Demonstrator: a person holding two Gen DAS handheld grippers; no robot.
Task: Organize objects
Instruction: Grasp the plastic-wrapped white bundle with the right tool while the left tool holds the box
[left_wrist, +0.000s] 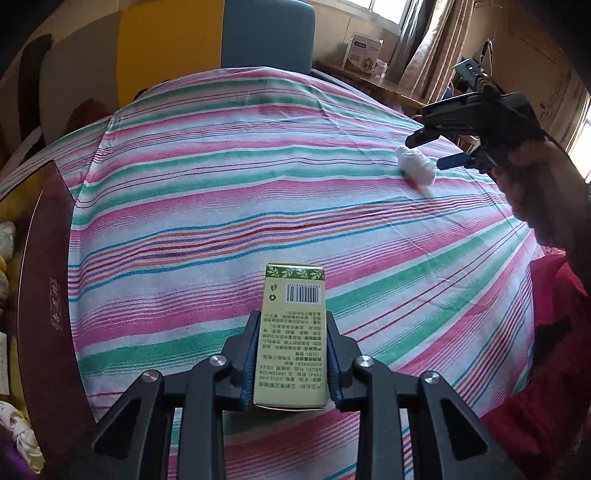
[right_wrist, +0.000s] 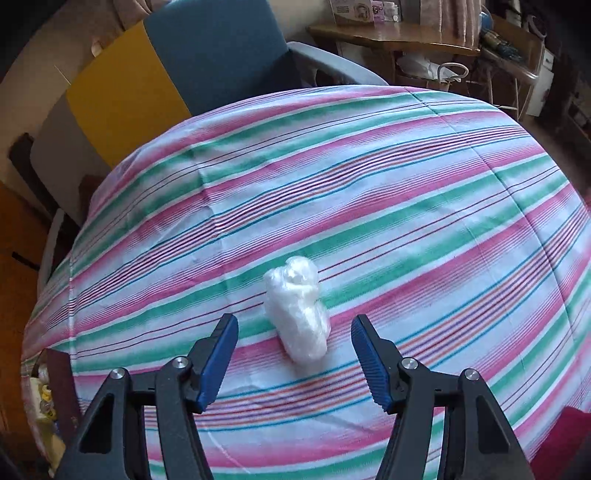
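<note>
A green box (left_wrist: 291, 339) with a barcode was held above the striped cloth (left_wrist: 221, 221) near the bench's near edge, clamped by the closed jaws of the left gripper (left_wrist: 291, 363). A white plastic bundle (right_wrist: 299, 314) lay toward the right edge, between the half-open jaws of the right gripper (right_wrist: 293, 356), untouched.

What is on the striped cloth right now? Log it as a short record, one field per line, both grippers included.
surface: striped cloth in pink, green and white
left gripper: shut on the green box
green box: narrow carton, barcode facing the camera, clamped on its long sides
right gripper: open, pads apart on either side of the bundle, not touching it
white plastic bundle: crumpled, lying on the cloth
behind the table: blue chair back, yellow panel
</note>
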